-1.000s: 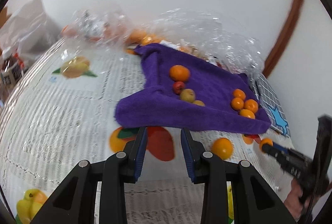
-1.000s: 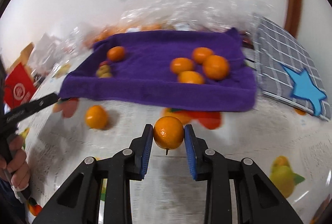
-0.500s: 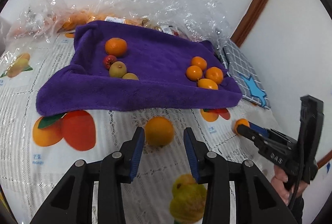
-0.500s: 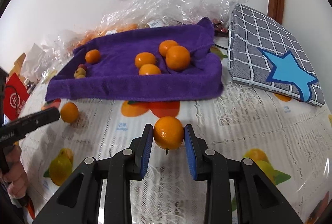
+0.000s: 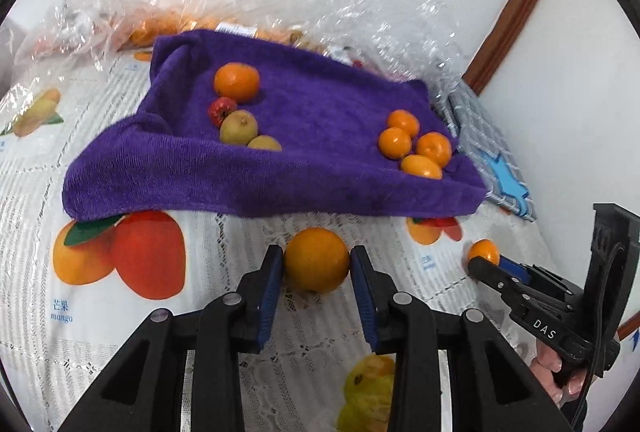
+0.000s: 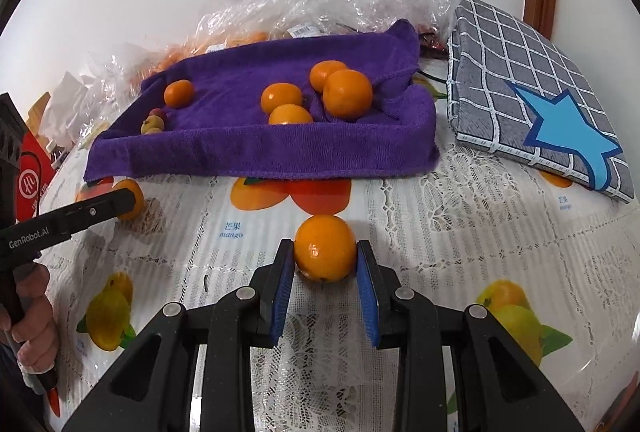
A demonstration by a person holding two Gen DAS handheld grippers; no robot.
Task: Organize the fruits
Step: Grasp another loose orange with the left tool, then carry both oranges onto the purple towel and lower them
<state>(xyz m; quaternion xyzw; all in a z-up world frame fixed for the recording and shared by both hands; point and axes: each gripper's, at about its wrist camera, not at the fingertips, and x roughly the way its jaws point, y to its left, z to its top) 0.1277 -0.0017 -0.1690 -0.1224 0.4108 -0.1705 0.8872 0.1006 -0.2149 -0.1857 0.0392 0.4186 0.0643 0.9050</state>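
Note:
A purple towel (image 5: 320, 120) lies on the table with a cluster of oranges (image 5: 416, 148) at its right. On its left are one orange (image 5: 236, 81), a small red fruit (image 5: 220, 111) and two greenish fruits (image 5: 239, 126). In front of the towel my left gripper (image 5: 316, 264) is closing on a loose orange (image 5: 317, 259) that rests on the tablecloth, both pads touching it. My right gripper (image 6: 325, 252) is shut on another orange (image 6: 325, 247) just above the cloth. From the left wrist that orange (image 5: 484, 250) shows at the right.
Crumpled clear plastic bags (image 5: 320, 4) holding more fruit lie behind the towel against the wall. A grey checked cushion with a blue star (image 6: 532, 92) sits to the towel's right. A red box (image 6: 32, 172) stands at the far left. A person's hand grips each handle.
My left gripper swung right to the loose orange, and its jaws now bracket it. My right gripper kept its orange and shifted slightly right of the towel's front.

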